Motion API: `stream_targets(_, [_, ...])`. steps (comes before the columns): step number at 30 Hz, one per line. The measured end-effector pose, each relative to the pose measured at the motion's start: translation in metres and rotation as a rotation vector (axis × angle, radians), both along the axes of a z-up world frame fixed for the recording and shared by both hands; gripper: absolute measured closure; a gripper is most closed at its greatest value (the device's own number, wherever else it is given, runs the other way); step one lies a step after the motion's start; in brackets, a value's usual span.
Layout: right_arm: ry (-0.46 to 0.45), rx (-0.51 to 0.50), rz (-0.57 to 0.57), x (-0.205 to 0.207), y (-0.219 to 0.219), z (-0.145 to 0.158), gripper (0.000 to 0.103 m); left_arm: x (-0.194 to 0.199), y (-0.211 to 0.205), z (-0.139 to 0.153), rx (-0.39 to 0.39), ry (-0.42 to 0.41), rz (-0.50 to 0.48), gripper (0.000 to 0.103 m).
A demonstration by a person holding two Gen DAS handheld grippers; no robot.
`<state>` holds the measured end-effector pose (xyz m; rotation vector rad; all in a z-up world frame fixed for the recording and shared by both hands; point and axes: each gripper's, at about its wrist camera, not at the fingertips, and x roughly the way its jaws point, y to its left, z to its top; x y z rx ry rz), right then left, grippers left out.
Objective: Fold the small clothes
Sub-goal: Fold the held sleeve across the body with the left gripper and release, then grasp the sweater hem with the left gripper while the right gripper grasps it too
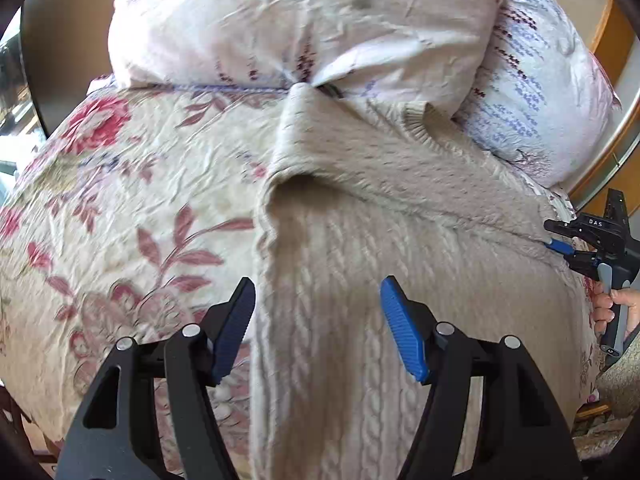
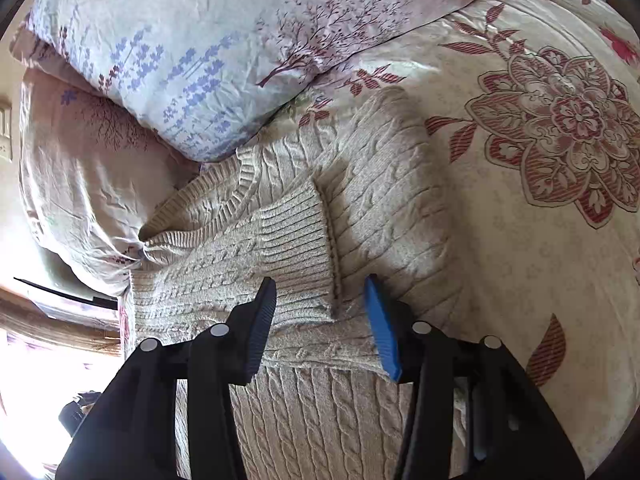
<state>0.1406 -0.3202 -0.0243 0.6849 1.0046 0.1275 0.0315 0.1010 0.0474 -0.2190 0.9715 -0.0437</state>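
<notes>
Left wrist view: the left gripper [image 1: 316, 320] is hovering with its fingers spread wide and empty over the cream cable-knit sweater [image 1: 360, 240], which is lying on the floral bedspread [image 1: 120, 200] below the pillows [image 1: 300, 28] at twelve o'clock. The right gripper [image 1: 560, 250] is showing at three o'clock by the sweater's edge.

Right wrist view: the right gripper [image 2: 320, 320] is standing partly open around the ribbed cuff [image 2: 296, 240] of a folded-in sleeve; I cannot tell whether the pads are pinching it. The knit looks soft, thick and floppy, so pinching ribbed edges should be holding best.
</notes>
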Motion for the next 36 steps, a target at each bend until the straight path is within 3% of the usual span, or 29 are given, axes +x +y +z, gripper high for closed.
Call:
stream_targets(1, [0.0, -0.009, 0.028, 0.001, 0.006, 0.0, 0.089, -0.005, 0.006, -0.004, 0.002, 0.015, 0.014, 0.038])
stream_targets(2, [-0.015, -0.024, 0.045, 0.001, 0.012, 0.002, 0.094, -0.01, 0.011, -0.008, -0.001, 0.027, 0.024, 0.038])
stream_targets(5, [-0.097, -0.105, 0.011, -0.006, 0.016, 0.019, 0.095, -0.026, 0.02, -0.014, -0.036, 0.048, 0.035, 0.038])
stream_targets(7, [-0.109, -0.104, -0.044, -0.007, 0.007, 0.024, 0.095, -0.031, 0.022, -0.017, -0.051, 0.058, 0.034, 0.038])
stream_targets(9, [-0.082, -0.141, -0.096, -0.008, 0.001, 0.022, 0.095, -0.035, 0.02, -0.019, -0.06, 0.063, 0.024, 0.038])
stream_targets(12, [0.007, -0.136, -0.083, -0.006, -0.004, 0.007, 0.095, -0.038, 0.018, -0.021, -0.068, 0.073, 0.003, 0.038])
stream_targets(15, [0.022, -0.087, -0.081, -0.023, -0.011, 0.012, 0.083, -0.043, 0.021, -0.022, -0.099, 0.082, -0.006, 0.038])
stream_targets(17, [-0.005, -0.066, -0.079, -0.042, -0.018, 0.021, 0.062, -0.047, 0.025, -0.022, -0.138, 0.084, -0.006, 0.038])
stream_targets(20, [0.006, -0.078, -0.093, -0.078, -0.034, 0.026, 0.059, -0.054, 0.031, -0.023, -0.19, 0.086, 0.004, 0.043])
stream_targets(27, [0.105, 0.027, -0.058, -0.155, -0.053, -0.012, 0.059, -0.074, 0.039, -0.027, -0.285, 0.107, -0.006, 0.062])
stream_targets(33, [0.1, 0.267, 0.058, -0.201, -0.037, -0.037, 0.06, -0.1, 0.04, -0.035, -0.408, 0.155, -0.005, 0.076])
stream_targets(36, [0.119, 0.325, 0.124, -0.22, -0.026, -0.048, 0.069, -0.115, 0.038, -0.04, -0.469, 0.176, 0.006, 0.082])
